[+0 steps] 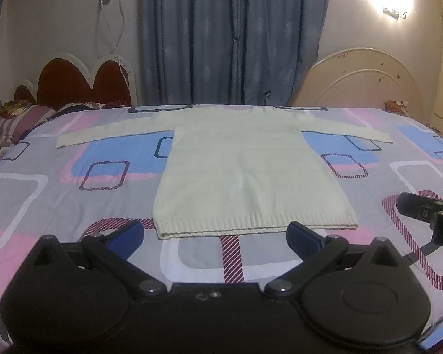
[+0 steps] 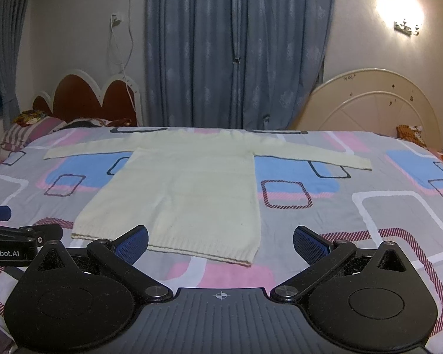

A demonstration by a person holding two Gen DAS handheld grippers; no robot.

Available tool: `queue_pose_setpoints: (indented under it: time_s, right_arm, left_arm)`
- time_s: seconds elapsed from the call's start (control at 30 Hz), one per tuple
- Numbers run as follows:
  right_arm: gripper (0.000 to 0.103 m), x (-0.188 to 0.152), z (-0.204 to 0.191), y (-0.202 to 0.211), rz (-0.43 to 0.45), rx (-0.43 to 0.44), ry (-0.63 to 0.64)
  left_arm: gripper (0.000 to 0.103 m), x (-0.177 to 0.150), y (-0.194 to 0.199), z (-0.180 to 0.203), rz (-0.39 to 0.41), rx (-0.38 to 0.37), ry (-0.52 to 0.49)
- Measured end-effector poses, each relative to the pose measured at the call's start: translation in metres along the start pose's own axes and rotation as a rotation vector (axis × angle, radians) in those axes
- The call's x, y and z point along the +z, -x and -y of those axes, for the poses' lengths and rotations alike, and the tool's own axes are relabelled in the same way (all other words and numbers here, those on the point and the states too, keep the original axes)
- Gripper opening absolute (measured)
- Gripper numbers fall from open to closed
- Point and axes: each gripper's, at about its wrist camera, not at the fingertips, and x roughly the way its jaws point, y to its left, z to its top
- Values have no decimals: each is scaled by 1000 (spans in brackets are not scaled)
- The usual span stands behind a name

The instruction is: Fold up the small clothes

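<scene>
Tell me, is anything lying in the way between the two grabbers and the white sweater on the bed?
Nothing visible is. The sweater lies flat on the bedsheet with both sleeves spread. The left gripper and right gripper are open just short of its hem, with only bare sheet between.

The sweater (image 1: pixel 245 174) is cream knitted wool-like cloth, ribbed along its hem, matt and slightly nubbly; the bedsheet (image 1: pixel 44 183) under it is smooth printed cotton-like cloth; both grippers' arms look like matt black plastic with shiny metal pivots
</scene>
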Motion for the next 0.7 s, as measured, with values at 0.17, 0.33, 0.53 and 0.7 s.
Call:
queue_pose_setpoints:
  time_s: [0.17, 0.33, 0.53, 0.7]
  right_arm:
    - [103, -1, 2, 0, 2, 2, -3]
    - [103, -2, 3, 2, 4, 3, -7]
    - [103, -2, 0, 3, 7, 6, -6]
    - [103, -3, 1, 4, 9, 6, -7]
  left_arm:
    - [103, 0, 1, 1, 0, 6, 2]
    - [103, -1, 2, 0, 1, 5, 1]
    - [103, -1, 2, 0, -1, 9, 5]
    - [103, -1, 2, 0, -1, 8, 4]
